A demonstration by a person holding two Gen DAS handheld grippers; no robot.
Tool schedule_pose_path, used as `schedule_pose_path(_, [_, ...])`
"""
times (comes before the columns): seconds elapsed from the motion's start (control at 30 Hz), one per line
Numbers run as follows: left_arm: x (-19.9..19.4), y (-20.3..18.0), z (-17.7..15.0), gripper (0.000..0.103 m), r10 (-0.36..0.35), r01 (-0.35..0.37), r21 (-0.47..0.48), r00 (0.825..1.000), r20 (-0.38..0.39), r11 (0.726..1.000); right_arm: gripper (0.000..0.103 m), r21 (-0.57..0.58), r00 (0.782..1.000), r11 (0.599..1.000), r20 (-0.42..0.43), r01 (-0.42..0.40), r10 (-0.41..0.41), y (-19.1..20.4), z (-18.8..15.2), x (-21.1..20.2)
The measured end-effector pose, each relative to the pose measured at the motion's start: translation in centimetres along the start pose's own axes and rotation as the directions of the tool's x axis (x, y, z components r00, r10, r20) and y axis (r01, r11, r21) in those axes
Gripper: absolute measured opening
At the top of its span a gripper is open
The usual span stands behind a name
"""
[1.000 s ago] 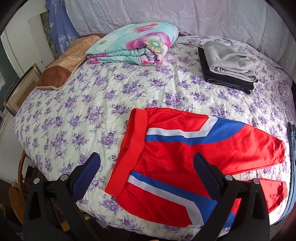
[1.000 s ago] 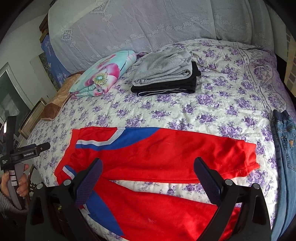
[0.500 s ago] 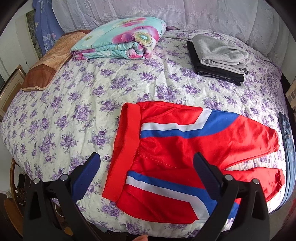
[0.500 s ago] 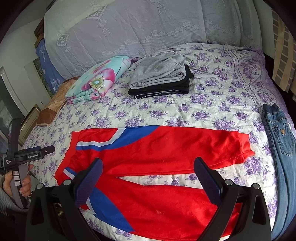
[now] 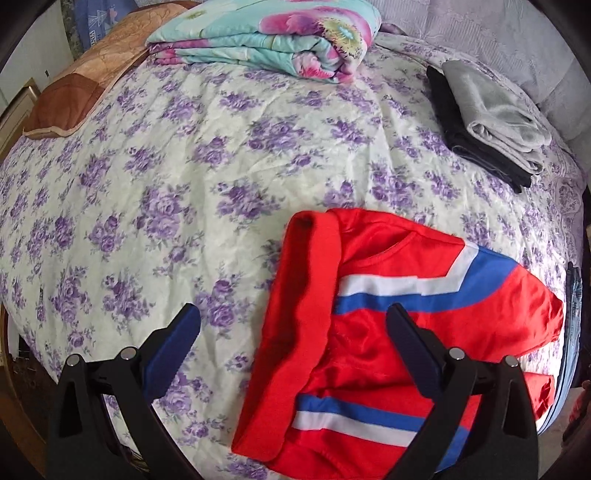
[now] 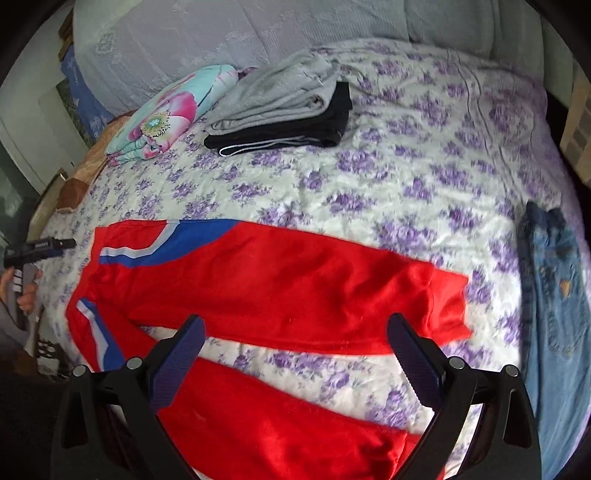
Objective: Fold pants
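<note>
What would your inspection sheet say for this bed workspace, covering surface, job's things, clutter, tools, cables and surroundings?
Surface: bed with purple-flowered cover, wrinkled.
Job's things: red pants spread flat, unfolded, legs apart; waistband at the left tool's side.
Clutter: folded grey and black clothes; floral quilt; brown pillow; jeans at the bed's edge.
Tools: left tool open, over the waistband; right tool open, over the legs.
Cables: nothing seen.
Surroundings: lace-covered headboard.
</note>
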State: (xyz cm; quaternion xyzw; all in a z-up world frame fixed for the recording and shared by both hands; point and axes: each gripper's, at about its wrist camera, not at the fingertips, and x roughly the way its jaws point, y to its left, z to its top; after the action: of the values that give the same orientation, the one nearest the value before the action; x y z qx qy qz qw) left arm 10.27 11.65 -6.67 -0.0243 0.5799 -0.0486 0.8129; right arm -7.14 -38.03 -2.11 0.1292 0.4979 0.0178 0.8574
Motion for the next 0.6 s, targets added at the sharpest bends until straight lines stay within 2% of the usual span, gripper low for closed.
schedule_pose_path(0.07, [-0.1, 1.2, -2.1, 0.098, 0.009, -0.009, 0.002, 1.000, -0.002, 1.000, 0.099, 0.096, 0.998, 0.994, -0.006, 0.061, -0.061, -2.3, -2.0, -0.2])
schedule_pose_path(0.1, [0.1, 1.7, -2.9, 0.098, 0.009, -0.010, -0.007, 1.000, -0.008, 1.000, 0.099, 0.160, 0.998, 0.985, 0.002, 0.065, -0.066, -3.4, -2.9, -0.4])
schedule_pose_path(0.17, [0.6, 2.6, -4.0, 0.098, -0.004, 0.003, -0.035, 1.000, -0.010, 0.999, 0.099, 0.277, 0.997, 0.961, 0.068, 0.009, -0.029, -5.0, -3.9, -0.7])
schedule_pose_path(0.23, [1.1, 2.5, -3.2, 0.098, -0.003, 0.003, -0.036, 1.000, -0.003, 0.999, 0.099, 0.302, 0.996, 0.953, 0.084, -0.030, 0.005, -5.4, -3.0, 0.0])
schedule_pose_path(0.3, [1.2, 2.1, -1.5, 0.098, 0.000, 0.001, -0.040, 1.000, 0.027, 0.999, 0.099, 0.267, 0.993, 0.962, 0.116, -0.049, 0.018, -4.9, -0.6, 0.3])
schedule_pose_path(0.37, [1.7, 1.6, 0.7, 0.098, -0.043, 0.044, -0.038, 0.998, 0.044, 0.998, 0.099, 0.182, 0.987, 0.978, 0.139, -0.101, 0.076, -3.7, 2.2, 0.8])
schedule_pose_path(0.47, [3.4, 0.9, 3.3, 0.098, -0.020, 0.020, -0.012, 0.999, 0.038, 1.000, 0.099, -0.038, 0.990, 0.994, 0.094, -0.106, 0.109, -0.7, 5.9, 2.5])
schedule_pose_path(0.53, [4.9, 0.9, 4.5, 0.098, -0.026, 0.026, -0.016, 1.000, 0.016, 1.000, 0.099, -0.171, 0.993, 0.980, 0.038, -0.104, 0.112, 1.0, 7.8, 4.2])
schedule_pose_path(0.6, [6.1, 0.9, 5.1, 0.098, -0.053, 0.053, -0.030, 0.999, 0.003, 0.998, 0.099, -0.237, 0.992, 0.963, -0.013, -0.128, 0.129, 2.0, 9.1, 5.6])
